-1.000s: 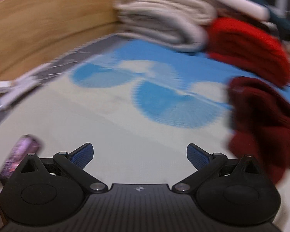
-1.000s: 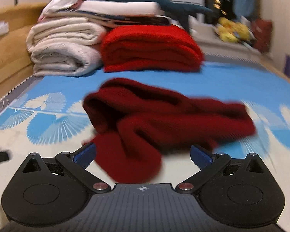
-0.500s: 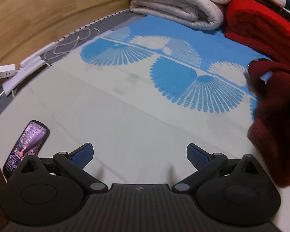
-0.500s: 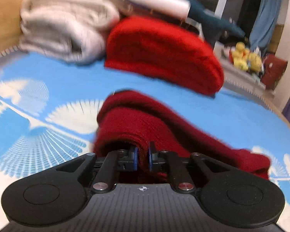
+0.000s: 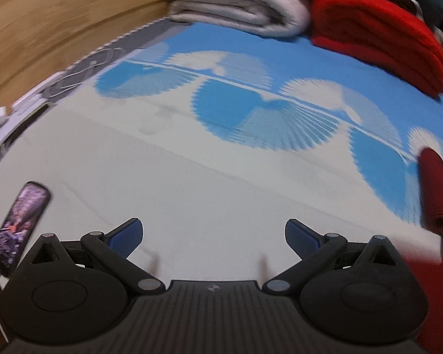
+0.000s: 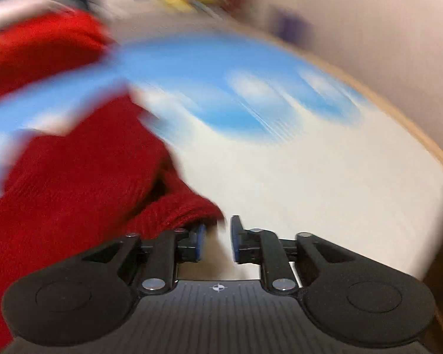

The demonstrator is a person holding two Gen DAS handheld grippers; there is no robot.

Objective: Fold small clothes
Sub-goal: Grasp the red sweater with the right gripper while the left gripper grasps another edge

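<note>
On the bed (image 5: 221, 206), the left tool (image 5: 212, 236) hovers spread wide and empty; the right tool (image 6: 217, 239), jaws just parting slightly, gapes beside the dark red garment (image 6: 73, 183).

The dark red knitted garment (image 6: 73, 183) lies crumpled on the bedding, spreading to the left of the right gripper (image 6: 217, 239), a ribbed cuff just beside that gripper's left fingertip; its edge (image 5: 437, 194) also shows far right of the left gripper (image 5: 212, 236)
</note>
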